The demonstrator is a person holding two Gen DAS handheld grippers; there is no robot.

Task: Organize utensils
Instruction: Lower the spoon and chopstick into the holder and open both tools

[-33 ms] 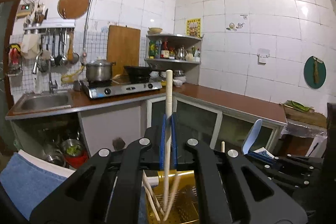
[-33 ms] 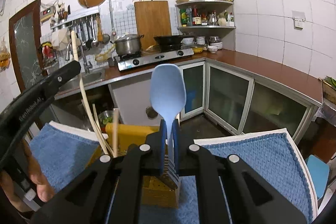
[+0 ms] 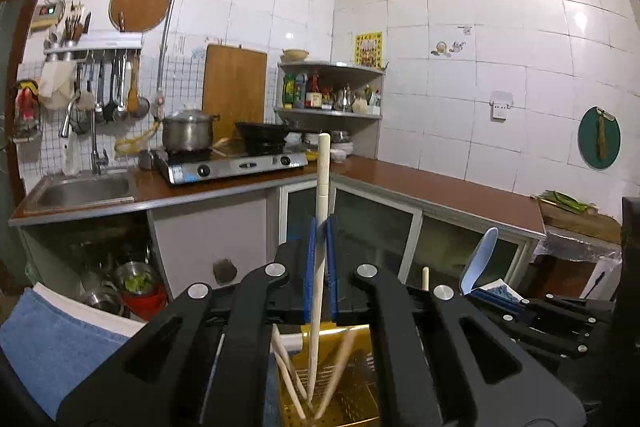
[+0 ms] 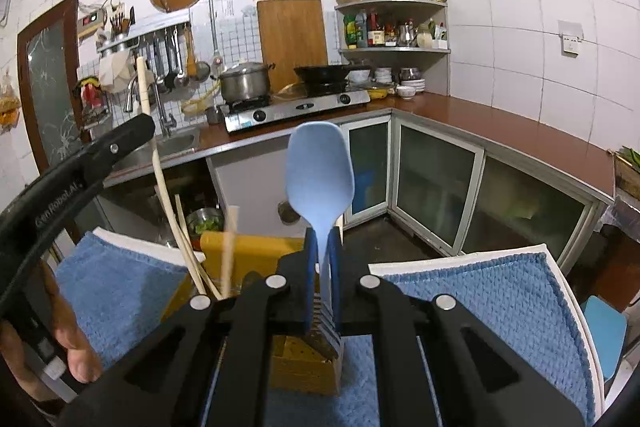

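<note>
My left gripper [image 3: 320, 227] is shut on a pale wooden chopstick [image 3: 323, 187] that stands upright. Its lower end reaches into the yellow perforated utensil holder [image 3: 356, 407], where other chopsticks [image 3: 288, 375] lean. My right gripper [image 4: 321, 239] is shut on the handle of a light blue spoon [image 4: 320, 171], bowl up, above the near part of the holder [image 4: 248, 251]. In the right wrist view the left gripper [image 4: 140, 131] comes in from the left with its chopstick [image 4: 160, 179], held by a hand [image 4: 76, 359]. The left wrist view shows the spoon [image 3: 480, 259] at the right.
The holder stands on a blue towel [image 4: 480, 307] over a white board. Behind are a brown counter [image 3: 440, 187], a gas stove [image 3: 232, 167] with a steel pot [image 3: 186, 135], a sink [image 3: 80, 191], glass-fronted cabinets [image 4: 432, 183] and hanging ladles [image 3: 116, 91].
</note>
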